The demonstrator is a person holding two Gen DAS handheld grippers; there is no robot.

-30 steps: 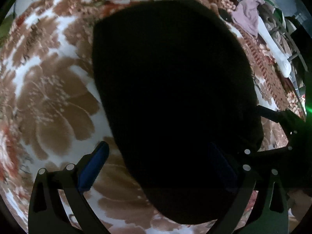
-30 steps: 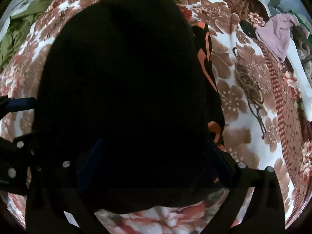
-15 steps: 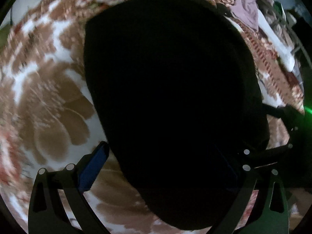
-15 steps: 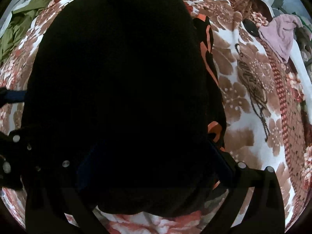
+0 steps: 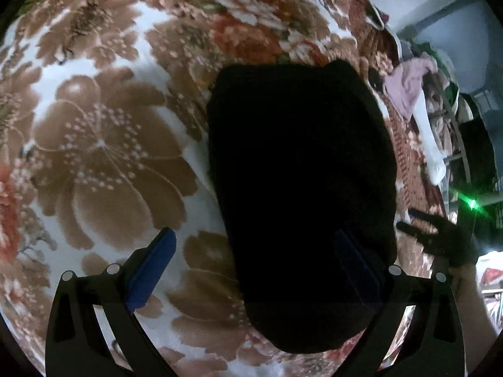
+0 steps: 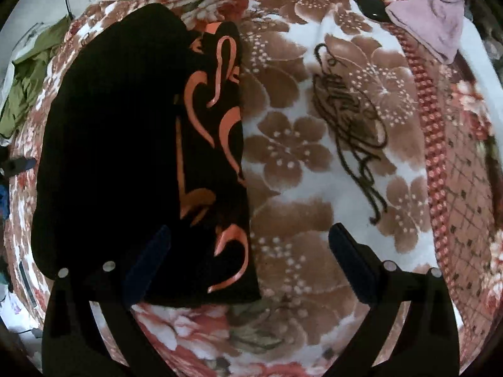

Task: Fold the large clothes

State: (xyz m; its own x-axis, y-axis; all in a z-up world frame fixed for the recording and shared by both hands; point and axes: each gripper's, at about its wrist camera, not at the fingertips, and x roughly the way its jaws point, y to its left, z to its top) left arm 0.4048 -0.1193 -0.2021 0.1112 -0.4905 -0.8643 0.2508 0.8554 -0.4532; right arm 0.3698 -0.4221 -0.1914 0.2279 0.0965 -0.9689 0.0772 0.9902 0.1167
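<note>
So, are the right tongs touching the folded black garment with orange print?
Cannot tell. In the right wrist view the open tongs overlap the garment, with no visible gap.

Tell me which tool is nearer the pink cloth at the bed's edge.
Probably right, though neither is close. The right tool is open above the floral blanket, with the pink cloth far ahead to its right. The left tool is open over the black garment, farther off.

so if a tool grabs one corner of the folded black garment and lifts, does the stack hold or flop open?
Likely flops open: the black garment is soft cloth, its layers lying loose on the floral blanket. The orange-printed layer sticks out at one side, so a corner pinch may catch only one layer. It looks thick, so probably heavy enough to sag.
</note>
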